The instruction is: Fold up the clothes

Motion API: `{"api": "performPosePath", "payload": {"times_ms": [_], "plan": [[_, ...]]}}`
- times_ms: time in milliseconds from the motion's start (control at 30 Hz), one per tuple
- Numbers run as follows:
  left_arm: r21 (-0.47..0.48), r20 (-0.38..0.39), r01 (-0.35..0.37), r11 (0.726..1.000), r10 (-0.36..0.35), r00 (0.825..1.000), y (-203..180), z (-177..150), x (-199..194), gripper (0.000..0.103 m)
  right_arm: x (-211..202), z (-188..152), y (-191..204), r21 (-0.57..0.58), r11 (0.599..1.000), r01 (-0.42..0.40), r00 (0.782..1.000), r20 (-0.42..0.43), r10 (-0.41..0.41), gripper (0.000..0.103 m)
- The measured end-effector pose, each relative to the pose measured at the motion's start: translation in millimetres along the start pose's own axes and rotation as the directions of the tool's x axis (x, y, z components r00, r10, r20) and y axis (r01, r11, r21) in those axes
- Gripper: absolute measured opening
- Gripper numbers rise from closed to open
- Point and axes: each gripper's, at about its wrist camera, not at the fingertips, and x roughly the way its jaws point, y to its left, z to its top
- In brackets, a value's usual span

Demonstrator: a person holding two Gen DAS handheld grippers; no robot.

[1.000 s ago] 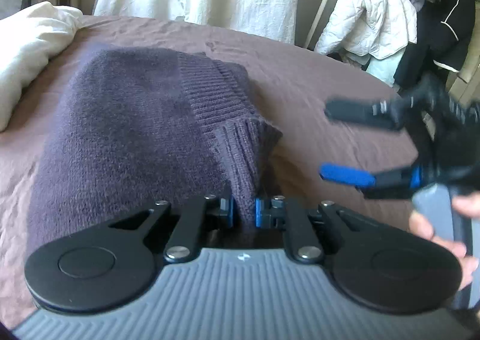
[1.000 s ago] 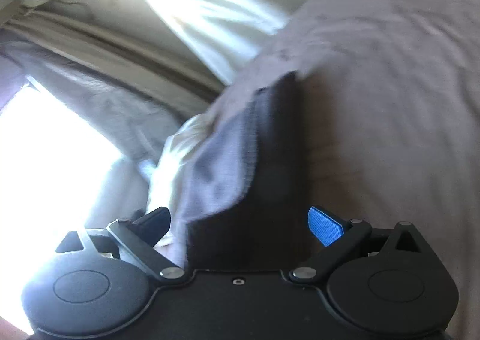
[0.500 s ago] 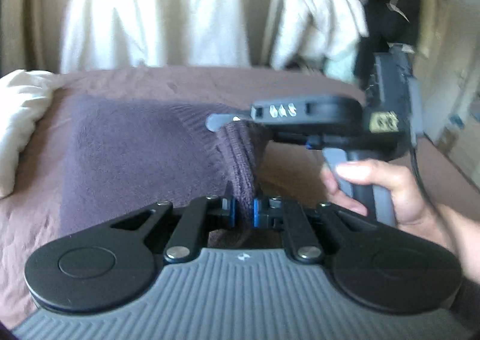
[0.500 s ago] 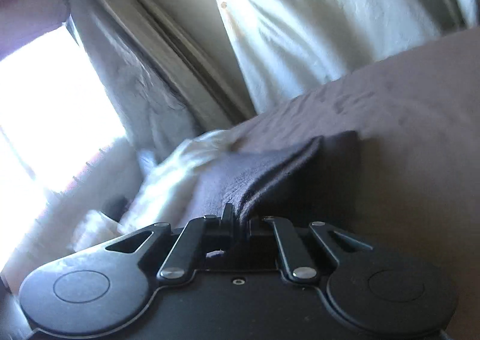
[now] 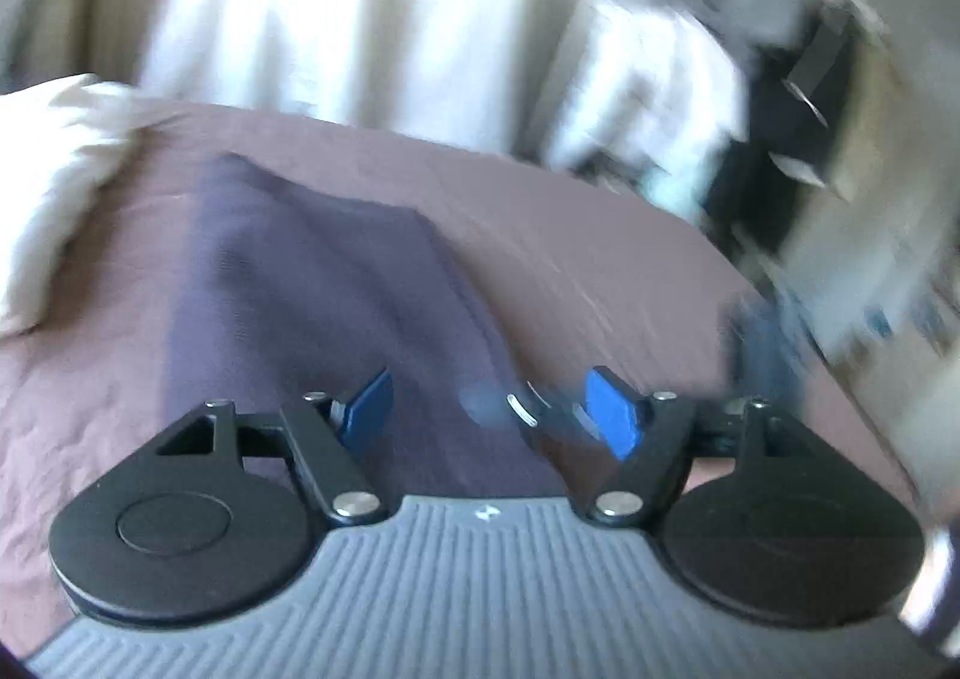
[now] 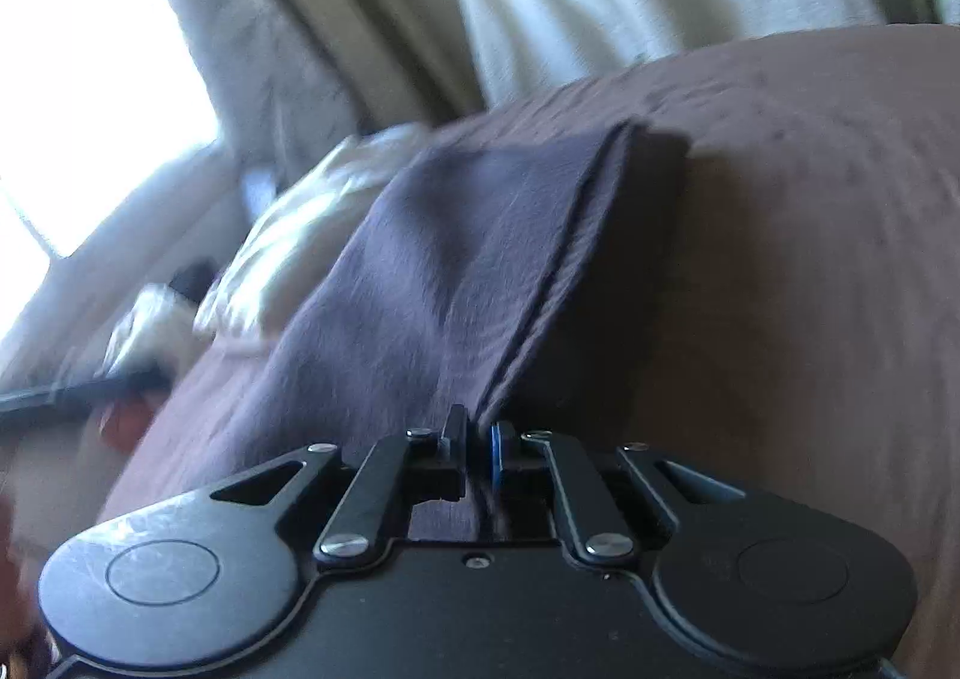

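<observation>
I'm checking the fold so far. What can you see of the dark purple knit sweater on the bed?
The dark purple knit sweater looks soft and fuzzy, folded into a long layered slab with stacked edges showing along one side. It lies flat on the mauve bedspread, near a white pillow. The right gripper is shut on its near edge. The left gripper is opening, its blue pads clear of the fabric.

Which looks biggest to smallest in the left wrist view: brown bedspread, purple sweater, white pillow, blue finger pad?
1. brown bedspread
2. purple sweater
3. white pillow, partly cut off by the frame
4. blue finger pad, smallest despite sitting nearest the camera
</observation>
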Motion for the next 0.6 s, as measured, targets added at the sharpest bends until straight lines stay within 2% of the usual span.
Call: {"api": "performPosePath", "payload": {"times_ms": [33,67,100,200,233,300,367,433,533,600], "plan": [[0.014,-0.020,-0.083,0.996,0.083,0.996,6,-7,13,0.071,0,-6,3,-0.034,0.999,0.025,0.999,-0.021,-0.026,0.009],[0.037,-0.042,-0.165,0.986,0.166,0.985,11,-15,27,0.071,1,-11,3,-0.055,0.997,0.052,0.998,-0.029,-0.054,0.009],[0.063,-0.108,-0.226,0.972,0.232,0.967,17,-26,45,0.069,1,-13,0,-0.046,0.997,0.061,0.998,-0.030,-0.062,0.009],[0.103,-0.138,-0.279,0.955,0.292,0.946,20,-42,62,0.073,-7,-8,-11,0.039,0.999,0.034,0.999,-0.025,-0.033,0.011],[0.115,-0.144,-0.295,0.949,0.310,0.940,21,-47,67,0.073,-10,-4,-12,0.053,0.998,0.025,1.000,-0.016,-0.025,0.016],[0.115,-0.146,-0.299,0.947,0.313,0.938,18,-43,66,0.073,-12,9,-14,0.059,0.998,0.031,0.999,0.013,-0.032,0.029],[0.119,-0.146,-0.295,0.948,0.310,0.939,17,-47,65,0.073,-8,30,-15,0.055,0.998,0.025,0.998,0.048,-0.028,0.052],[0.129,-0.147,-0.290,0.948,0.307,0.940,20,-50,70,0.073,3,52,-18,0.053,0.998,0.018,0.997,0.070,-0.022,0.060],[0.119,-0.147,-0.285,0.951,0.301,0.942,19,-47,70,0.073,45,81,-24,0.052,0.996,0.075,0.997,0.021,-0.076,0.061],[0.122,-0.140,-0.284,0.951,0.300,0.944,20,-49,72,0.073,67,92,-32,0.057,0.992,0.116,0.993,0.028,-0.118,0.061]]}}
